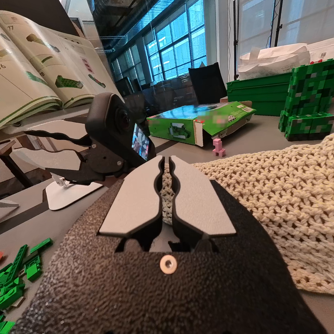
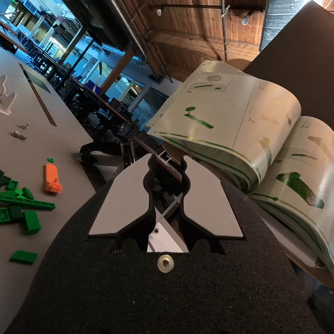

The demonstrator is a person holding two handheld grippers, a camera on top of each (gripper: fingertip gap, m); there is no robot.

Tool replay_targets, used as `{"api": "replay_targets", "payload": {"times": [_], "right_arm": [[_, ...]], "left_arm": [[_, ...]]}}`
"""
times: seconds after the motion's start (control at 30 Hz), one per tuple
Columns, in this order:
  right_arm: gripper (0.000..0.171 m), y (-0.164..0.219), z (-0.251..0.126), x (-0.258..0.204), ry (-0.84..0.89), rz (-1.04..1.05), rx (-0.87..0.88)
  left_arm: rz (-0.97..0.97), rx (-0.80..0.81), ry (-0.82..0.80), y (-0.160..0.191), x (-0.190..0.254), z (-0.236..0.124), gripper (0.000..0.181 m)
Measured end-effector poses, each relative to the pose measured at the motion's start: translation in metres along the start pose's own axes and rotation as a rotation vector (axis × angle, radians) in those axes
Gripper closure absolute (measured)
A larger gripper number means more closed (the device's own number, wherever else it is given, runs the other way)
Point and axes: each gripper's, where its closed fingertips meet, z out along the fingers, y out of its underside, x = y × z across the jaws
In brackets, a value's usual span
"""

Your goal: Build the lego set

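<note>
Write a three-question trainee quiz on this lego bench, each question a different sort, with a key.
1. True or false: the left gripper holds a green brick.
2. Multiple choice: the orange brick separator lies (A) on the instruction booklet, (B) on the table near the loose green bricks, (C) inside the green box.
3. Fill in: the small pink figure stands in front of the open end of the green ____.

Key: 1 false, its jaws are nearly closed with nothing between them. 2 B. 3 box.
</note>
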Motion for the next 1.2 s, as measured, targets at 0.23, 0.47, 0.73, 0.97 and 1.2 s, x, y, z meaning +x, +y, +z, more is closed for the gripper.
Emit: {"api": "replay_targets", "payload": {"times": [0.23,0.47,0.73,0.97,1.2], "right_arm": [[0.146,0.0,0.0,-0.001,-0.004,-0.001,-0.002],[0.146,0.002,0.0,-0.001,-0.006,0.001,-0.009],[0.146,0.003,0.0,-0.002,-0.007,-0.004,-0.017],[0.146,0.004,0.0,-0.002,-0.003,-0.011,-0.019],[0.162,-0.015,-0.005,0.019,0.109,-0.008,0.054]], "left_arm": [[-0.003,0.001,-0.001,0.0,0.0,0.0,0.178],[-0.002,0.001,0.001,0.0,0.0,0.0,0.178],[0.0,0.0,0.003,0.0,0.001,0.0,0.178],[0.004,-0.002,0.004,0.0,0.002,0.0,0.178],[0.005,-0.002,0.004,0.0,0.002,0.0,0.179]]}}
